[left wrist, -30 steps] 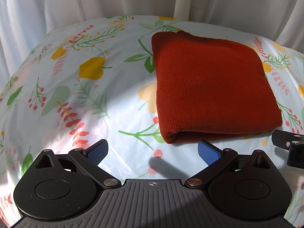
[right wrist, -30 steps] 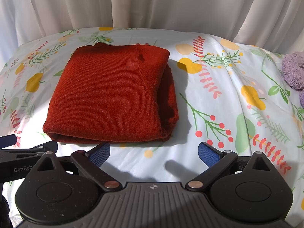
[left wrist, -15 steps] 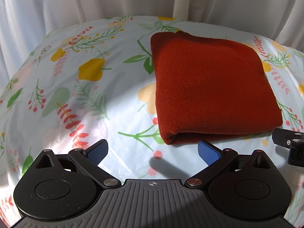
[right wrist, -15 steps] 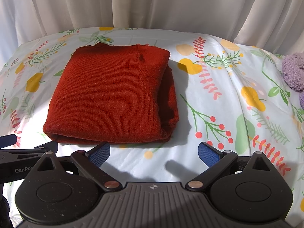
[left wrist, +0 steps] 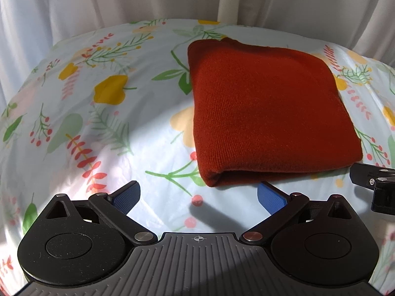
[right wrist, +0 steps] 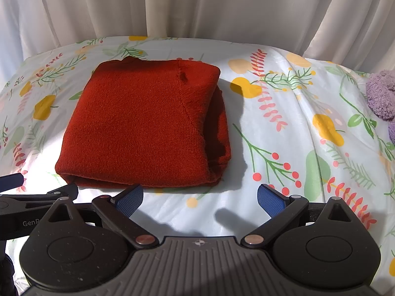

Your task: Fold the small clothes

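A rust-red knit garment [left wrist: 266, 113] lies folded into a thick rectangle on the floral sheet [left wrist: 103, 128]; it sits right of centre in the left wrist view and left of centre as the red garment [right wrist: 145, 128] in the right wrist view. My left gripper [left wrist: 197, 194] is open, just short of the garment's near left corner, with nothing between its blue pads. My right gripper [right wrist: 200, 197] is open too, a little in front of the garment's near right corner. Each view shows part of the other gripper at its edge.
White curtains [right wrist: 197, 7] hang close behind the covered surface. A fluffy purple item [right wrist: 381, 96] lies at the far right. The sheet [right wrist: 308, 113] stretches bare to the right of the garment, and to its left in the left wrist view.
Almost nothing differs: both grippers stay open and the folded garment lies still. The left wrist view has drifted very slightly.
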Demonstrator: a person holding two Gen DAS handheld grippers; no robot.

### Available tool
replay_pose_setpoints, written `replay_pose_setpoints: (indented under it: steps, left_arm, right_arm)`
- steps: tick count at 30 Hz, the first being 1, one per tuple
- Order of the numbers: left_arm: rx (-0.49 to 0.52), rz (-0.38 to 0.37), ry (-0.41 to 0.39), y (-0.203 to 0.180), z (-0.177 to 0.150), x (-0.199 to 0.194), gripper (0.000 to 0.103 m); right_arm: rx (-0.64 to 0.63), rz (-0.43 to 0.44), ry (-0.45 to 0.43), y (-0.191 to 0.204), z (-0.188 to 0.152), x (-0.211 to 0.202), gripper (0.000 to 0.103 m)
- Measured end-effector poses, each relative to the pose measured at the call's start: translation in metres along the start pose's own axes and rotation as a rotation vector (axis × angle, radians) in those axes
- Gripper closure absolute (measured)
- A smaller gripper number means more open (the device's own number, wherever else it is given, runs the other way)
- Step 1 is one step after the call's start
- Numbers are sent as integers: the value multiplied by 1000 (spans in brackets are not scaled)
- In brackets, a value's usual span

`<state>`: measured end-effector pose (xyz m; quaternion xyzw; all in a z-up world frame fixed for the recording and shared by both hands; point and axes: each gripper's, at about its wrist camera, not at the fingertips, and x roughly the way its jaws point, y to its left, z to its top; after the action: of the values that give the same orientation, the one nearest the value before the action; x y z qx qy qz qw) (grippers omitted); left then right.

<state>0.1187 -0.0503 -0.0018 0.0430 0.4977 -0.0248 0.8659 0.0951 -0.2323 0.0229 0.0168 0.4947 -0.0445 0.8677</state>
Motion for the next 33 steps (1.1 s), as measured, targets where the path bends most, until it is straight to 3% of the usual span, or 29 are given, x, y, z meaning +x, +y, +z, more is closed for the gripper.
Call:
replay_pose_setpoints:
  steps: [33]
  left_arm:
    - [37,17,-21,-8,-2,-4,0]
  right_arm:
    - [0,-10,-3,-6,-1,2,4]
